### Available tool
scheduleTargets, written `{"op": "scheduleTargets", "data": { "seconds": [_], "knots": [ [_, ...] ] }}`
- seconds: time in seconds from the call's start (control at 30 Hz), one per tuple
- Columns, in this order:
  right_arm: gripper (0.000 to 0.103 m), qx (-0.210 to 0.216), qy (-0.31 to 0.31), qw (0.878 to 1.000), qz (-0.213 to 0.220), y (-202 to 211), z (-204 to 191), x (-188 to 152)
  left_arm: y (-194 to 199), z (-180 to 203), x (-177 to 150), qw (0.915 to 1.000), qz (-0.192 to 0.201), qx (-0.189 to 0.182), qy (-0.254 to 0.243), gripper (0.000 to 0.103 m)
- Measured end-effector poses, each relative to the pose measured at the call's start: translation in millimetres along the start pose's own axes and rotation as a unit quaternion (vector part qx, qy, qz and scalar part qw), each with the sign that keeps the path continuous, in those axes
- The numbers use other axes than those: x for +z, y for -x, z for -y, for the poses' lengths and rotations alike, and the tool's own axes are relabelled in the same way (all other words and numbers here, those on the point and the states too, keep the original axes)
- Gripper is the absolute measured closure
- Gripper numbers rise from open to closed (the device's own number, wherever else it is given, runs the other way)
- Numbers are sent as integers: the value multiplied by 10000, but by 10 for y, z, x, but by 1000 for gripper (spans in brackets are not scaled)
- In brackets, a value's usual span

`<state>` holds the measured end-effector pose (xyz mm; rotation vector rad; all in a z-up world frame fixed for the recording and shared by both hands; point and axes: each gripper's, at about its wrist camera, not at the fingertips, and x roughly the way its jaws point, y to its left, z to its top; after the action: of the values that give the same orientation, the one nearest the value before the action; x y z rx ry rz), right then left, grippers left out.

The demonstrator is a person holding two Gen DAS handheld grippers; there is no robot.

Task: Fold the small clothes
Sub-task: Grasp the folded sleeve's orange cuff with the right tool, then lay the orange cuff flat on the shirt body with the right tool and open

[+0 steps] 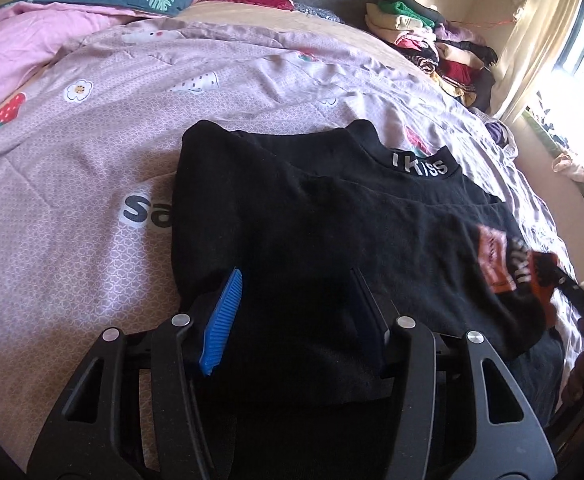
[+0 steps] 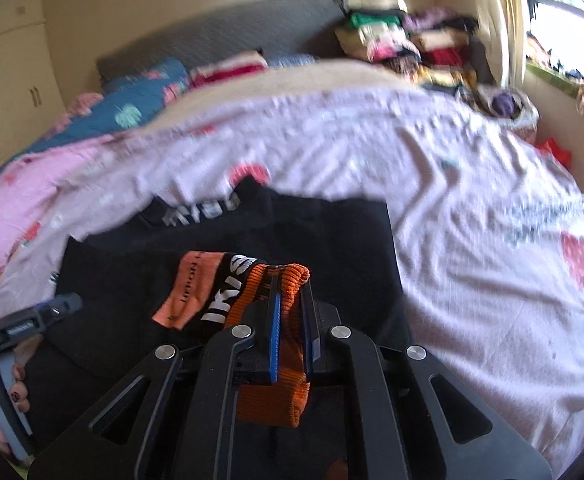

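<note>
A black shirt (image 1: 312, 216) lies flat on the lilac printed sheet (image 1: 72, 220), its lettered collar (image 1: 420, 164) pointing away from me. My left gripper (image 1: 296, 276) hovers over the shirt's near hem. Its blue pads (image 1: 222, 316) stand apart with black cloth between and under them, not pinched. My right gripper (image 2: 290, 278) is shut on the orange ribbed cuff (image 2: 276, 396) of the shirt's sleeve (image 2: 208, 296). It holds the cuff over the black shirt body (image 2: 332, 240). The sleeve's orange print (image 1: 508, 260) shows at the right in the left wrist view.
Folded clothes are piled (image 1: 424, 36) at the bed's far right corner by the curtain (image 1: 532, 40). Pink and blue quilts (image 1: 92, 4) are heaped at the head. A hand on the left gripper's handle (image 2: 0, 376) shows at the lower left. Wardrobe doors (image 2: 8, 92) stand beyond the bed.
</note>
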<state>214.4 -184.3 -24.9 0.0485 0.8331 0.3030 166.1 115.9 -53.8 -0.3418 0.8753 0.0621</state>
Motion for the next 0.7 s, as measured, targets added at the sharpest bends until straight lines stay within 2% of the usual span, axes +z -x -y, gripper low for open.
{"op": "scheduleTargets", "data": {
  "seconds": [0.07, 0.3, 0.4, 0.47, 0.7],
  "knots": [
    [92, -54, -8, 10000, -69, -33, 11, -37, 2, -2, 0, 10000, 10, 0, 1, 57],
    [76, -238, 171, 9990, 343, 135, -12, -54, 22, -13, -15, 10000, 21, -17, 21, 57],
    [71, 2, 219, 9989, 424, 191, -74, -57, 15, -6, -10, 10000, 19, -16, 27, 57],
    [60, 211, 393, 9982, 391, 197, -148, -70, 30, -4, -21, 10000, 13, -12, 11, 57],
    [59, 965, 792, 9922, -29, 111, -453, -152, 40, 19, -28, 10000, -10, 28, -46, 57]
  ]
}}
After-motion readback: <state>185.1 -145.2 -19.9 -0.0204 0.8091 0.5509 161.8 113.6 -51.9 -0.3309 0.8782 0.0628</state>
